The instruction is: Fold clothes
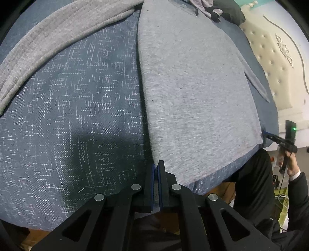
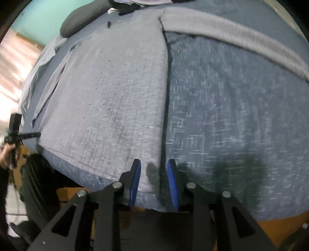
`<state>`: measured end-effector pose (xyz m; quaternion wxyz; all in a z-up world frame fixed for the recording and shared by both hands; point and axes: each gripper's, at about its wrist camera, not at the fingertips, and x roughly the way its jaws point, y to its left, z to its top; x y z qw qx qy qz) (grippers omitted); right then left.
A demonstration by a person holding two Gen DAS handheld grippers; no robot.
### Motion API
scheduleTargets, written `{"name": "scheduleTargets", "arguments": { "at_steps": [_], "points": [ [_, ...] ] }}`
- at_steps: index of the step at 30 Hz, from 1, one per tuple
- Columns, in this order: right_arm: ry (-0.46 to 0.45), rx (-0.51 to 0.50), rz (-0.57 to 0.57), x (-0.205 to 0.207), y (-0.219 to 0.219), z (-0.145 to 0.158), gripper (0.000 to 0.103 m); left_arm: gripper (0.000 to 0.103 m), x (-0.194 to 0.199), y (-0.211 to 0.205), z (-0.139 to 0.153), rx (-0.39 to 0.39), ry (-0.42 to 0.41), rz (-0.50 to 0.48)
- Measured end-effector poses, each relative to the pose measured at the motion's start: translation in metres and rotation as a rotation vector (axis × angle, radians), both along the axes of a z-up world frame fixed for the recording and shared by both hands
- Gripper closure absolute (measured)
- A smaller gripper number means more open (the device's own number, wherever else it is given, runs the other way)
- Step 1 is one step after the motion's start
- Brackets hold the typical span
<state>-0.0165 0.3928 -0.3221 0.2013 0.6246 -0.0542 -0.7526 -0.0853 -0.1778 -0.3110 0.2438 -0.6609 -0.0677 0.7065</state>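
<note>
Risk of skewed fold: left gripper [image 1: 156, 169] pinched shut at sweater [image 1: 193, 86] hem corner, grip unclear; right gripper [image 2: 153, 162] part open astride hem, holding nothing

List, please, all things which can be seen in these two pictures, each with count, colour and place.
grey garment: one, light grey, flat on the bed, its hem at the near edge.
grey fabric band: one, light grey, lying across the far side of the bed; possibly a sleeve.
bed cover: one, dark blue with a white hatch pattern, under everything.
dark cushion: one, black, far end.
headboard: one, cream, tufted.
left tool: one, black with blue pads, shut at the garment's near corner.
right tool: one, open, straddling the garment's other near edge.
right hand: one, dark sleeve, holding the right tool.
</note>
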Motion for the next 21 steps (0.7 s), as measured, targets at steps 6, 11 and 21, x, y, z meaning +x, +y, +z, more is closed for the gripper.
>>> {"name": "scheduleTargets", "arguments": {
  "at_steps": [6, 11, 21],
  "points": [
    [-0.059, 0.002, -0.060, -0.008, 0.002, -0.018, 0.082, 0.100, 0.005, 0.000, 0.002, 0.005, 0.017, 0.007],
    [-0.023, 0.014, -0.042, -0.006, 0.001, -0.005, 0.099, 0.100, 0.011, 0.003, 0.005, -0.012, 0.040, -0.008],
    [0.006, 0.041, -0.044, 0.002, 0.011, 0.007, 0.100, 0.100, 0.014, 0.013, -0.001, -0.029, 0.035, -0.025]
  ]
}}
